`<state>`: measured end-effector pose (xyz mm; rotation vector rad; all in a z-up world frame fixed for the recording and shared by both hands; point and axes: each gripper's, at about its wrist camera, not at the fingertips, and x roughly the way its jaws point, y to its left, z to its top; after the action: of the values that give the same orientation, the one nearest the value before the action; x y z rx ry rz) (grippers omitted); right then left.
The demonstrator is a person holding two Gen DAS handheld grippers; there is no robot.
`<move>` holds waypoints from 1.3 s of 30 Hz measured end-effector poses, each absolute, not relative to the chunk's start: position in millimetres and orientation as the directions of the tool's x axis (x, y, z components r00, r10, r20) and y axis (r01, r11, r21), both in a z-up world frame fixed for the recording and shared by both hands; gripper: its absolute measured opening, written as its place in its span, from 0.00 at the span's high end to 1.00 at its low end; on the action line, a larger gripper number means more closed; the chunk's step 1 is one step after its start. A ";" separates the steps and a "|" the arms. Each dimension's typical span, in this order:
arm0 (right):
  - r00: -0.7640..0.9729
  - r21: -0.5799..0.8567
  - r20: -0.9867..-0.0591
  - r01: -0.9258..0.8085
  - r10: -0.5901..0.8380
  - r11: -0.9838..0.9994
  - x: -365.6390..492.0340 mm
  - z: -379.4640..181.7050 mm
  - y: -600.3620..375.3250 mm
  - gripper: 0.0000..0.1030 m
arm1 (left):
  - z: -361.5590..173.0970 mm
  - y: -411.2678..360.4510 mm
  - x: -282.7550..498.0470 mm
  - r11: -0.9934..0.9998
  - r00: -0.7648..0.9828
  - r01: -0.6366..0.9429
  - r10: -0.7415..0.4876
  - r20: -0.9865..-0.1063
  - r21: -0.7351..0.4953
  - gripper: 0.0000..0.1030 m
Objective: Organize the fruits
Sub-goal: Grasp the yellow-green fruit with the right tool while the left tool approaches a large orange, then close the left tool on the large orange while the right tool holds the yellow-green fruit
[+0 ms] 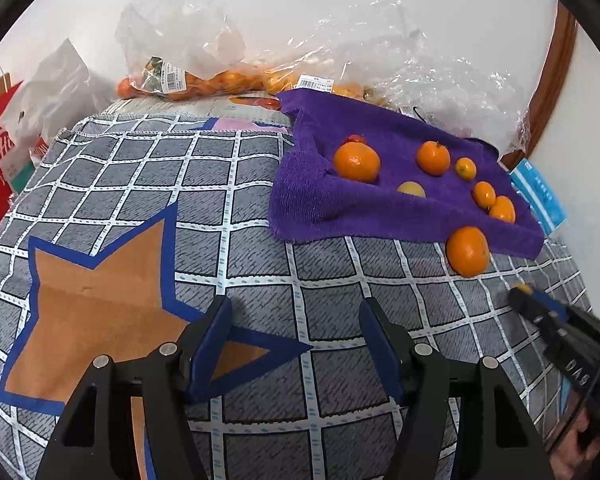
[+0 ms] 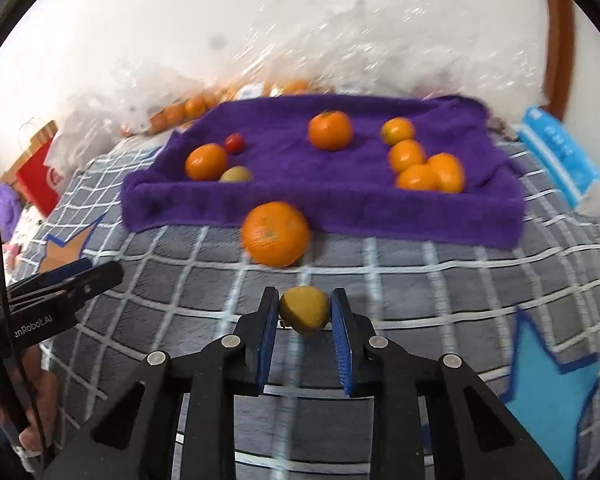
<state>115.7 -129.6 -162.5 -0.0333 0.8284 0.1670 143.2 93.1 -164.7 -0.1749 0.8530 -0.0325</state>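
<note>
My right gripper (image 2: pixel 305 300) is shut on a small yellow fruit (image 2: pixel 305 309), both blue pads against its sides, low over the checked cloth (image 2: pixel 420 280). Just beyond it a large orange (image 2: pixel 276 234) lies on the cloth at the near edge of a purple towel (image 2: pixel 340 208). On the towel sit several oranges (image 2: pixel 330 130), a small red fruit (image 2: pixel 234 143) and another yellowish fruit (image 2: pixel 236 175). In the left wrist view my left gripper (image 1: pixel 296 304) stands open over the checked cloth with nothing between its fingers; the towel (image 1: pixel 300 208) lies ahead to its right.
Clear plastic bags (image 1: pixel 204 76) holding more oranges lie along the white wall behind the towel. A red paper bag (image 1: pixel 0 152) stands at far left, a blue packet (image 2: pixel 556 156) right of the towel. Orange and blue star patches mark the cloth.
</note>
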 end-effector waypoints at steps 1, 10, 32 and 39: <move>0.671 0.028 -0.731 -0.152 0.124 0.988 113.7 -160.7 -135.6 0.74 | -164.9 92.0 143.1 0.986 0.656 -0.043 -0.092 -0.749 -0.159 0.38; 0.625 0.077 -0.773 -0.076 0.108 0.994 122.4 -171.4 -171.1 0.74 | -165.6 91.1 143.2 0.989 0.653 -0.052 -0.074 -0.754 -0.142 0.38; 0.665 0.054 -0.742 -0.059 0.080 0.997 116.6 -168.2 -170.3 0.74 | -164.7 90.0 136.7 0.978 0.653 0.026 -0.173 -0.737 -0.207 0.35; 0.680 0.066 -0.729 -0.038 0.075 0.997 111.8 -164.7 -175.2 0.74 | -164.4 88.9 132.6 0.979 0.653 0.011 -0.160 -0.740 -0.202 0.35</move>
<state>111.8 -175.2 -164.7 0.0469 0.8201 0.0634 132.6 88.9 -164.4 -0.1860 0.8553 -0.0973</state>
